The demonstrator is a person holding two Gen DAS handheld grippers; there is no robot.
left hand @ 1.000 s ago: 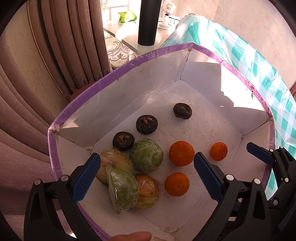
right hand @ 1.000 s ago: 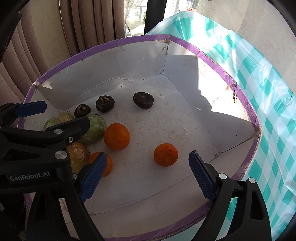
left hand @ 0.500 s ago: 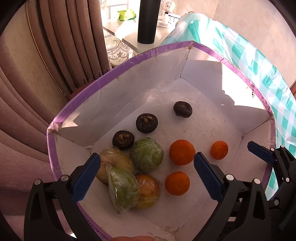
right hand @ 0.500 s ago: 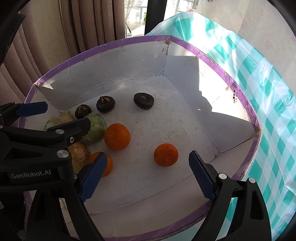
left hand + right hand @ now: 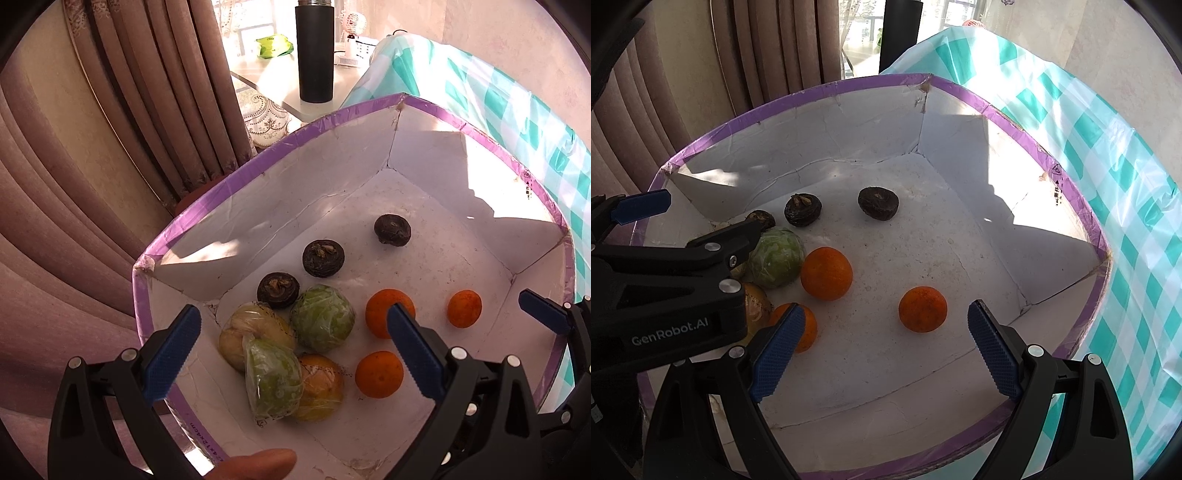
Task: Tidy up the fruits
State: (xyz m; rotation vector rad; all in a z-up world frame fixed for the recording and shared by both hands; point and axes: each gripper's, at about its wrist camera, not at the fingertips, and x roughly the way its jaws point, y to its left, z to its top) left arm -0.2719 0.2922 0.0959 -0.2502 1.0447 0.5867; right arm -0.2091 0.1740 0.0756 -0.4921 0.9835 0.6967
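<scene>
Left wrist: left gripper (image 5: 291, 354) agape above box (image 5: 229, 181)

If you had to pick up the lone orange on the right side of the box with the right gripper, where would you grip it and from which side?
Grip the lone orange across its widest middle, coming down from above. It is round, so any pair of opposite sides should hold, and it sits apart from the other fruit and the box wall, leaving room for both fingers. The right gripper is already open, probably wide enough.
</scene>
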